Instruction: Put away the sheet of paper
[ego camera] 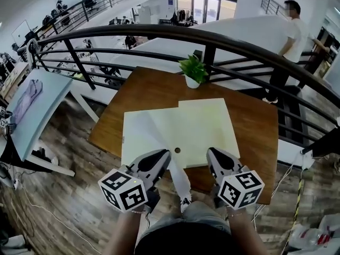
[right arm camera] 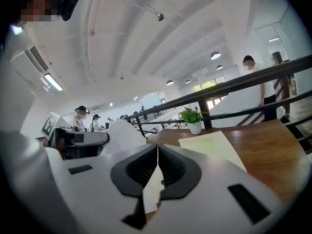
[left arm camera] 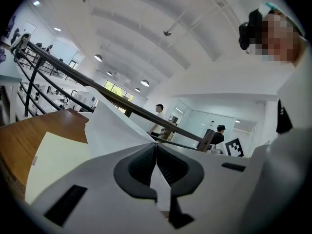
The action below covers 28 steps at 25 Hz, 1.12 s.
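Head view: two tools low in frame. The left tool [ego camera: 164, 154] and right tool [ego camera: 212, 152] were both at the near edge of the sheet of paper [ego camera: 202, 132], which lay on one wooden surface [ego camera: 154, 86]. White left part, pale yellow right; one sheet or two, couldn't tell. One potted plant [ego camera: 193, 70], one railing [ego camera: 159, 32], one person [ego camera: 287, 47] behind it

Left gripper view: left tool [left arm camera: 156, 147] clamped tight on a white paper edge [left arm camera: 117, 130]

Right gripper view: right tool [right arm camera: 157, 150] pinched a pale paper edge [right arm camera: 153, 189]; the same one plant [right arm camera: 193, 117] stood beyond
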Each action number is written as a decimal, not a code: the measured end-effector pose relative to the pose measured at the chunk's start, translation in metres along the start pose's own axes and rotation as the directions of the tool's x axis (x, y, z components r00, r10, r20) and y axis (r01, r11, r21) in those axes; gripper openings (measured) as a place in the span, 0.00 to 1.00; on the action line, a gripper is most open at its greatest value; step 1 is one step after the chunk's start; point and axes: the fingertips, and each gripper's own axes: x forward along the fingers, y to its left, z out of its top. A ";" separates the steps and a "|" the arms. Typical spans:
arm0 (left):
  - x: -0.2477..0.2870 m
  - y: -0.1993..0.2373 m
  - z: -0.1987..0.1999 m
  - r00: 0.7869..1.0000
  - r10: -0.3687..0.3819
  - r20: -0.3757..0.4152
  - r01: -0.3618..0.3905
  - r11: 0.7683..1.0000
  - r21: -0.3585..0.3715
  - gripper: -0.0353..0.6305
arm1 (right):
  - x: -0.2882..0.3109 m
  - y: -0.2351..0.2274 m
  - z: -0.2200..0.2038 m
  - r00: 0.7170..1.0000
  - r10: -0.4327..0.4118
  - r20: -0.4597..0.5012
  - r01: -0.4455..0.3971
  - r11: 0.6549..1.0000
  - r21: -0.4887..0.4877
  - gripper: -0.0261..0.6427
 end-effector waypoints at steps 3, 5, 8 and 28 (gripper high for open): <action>0.023 0.012 0.008 1.000 0.007 0.007 -0.007 1.000 -0.005 0.08 | 0.018 -0.016 0.011 1.000 0.014 -0.002 -0.014 1.000 -0.005 0.08; 0.038 0.016 0.014 1.000 0.007 0.012 -0.007 1.000 -0.008 0.08 | 0.027 -0.026 0.016 1.000 0.026 -0.009 -0.026 1.000 -0.013 0.08; 0.056 0.019 0.019 1.000 0.008 0.017 -0.008 1.000 -0.010 0.08 | 0.037 -0.035 0.020 0.999 0.047 -0.024 -0.048 0.999 -0.018 0.08; 0.080 0.037 0.039 1.000 0.001 -0.023 -0.001 1.000 -0.011 0.08 | 0.059 -0.050 0.031 0.999 0.039 -0.026 -0.038 0.999 0.034 0.08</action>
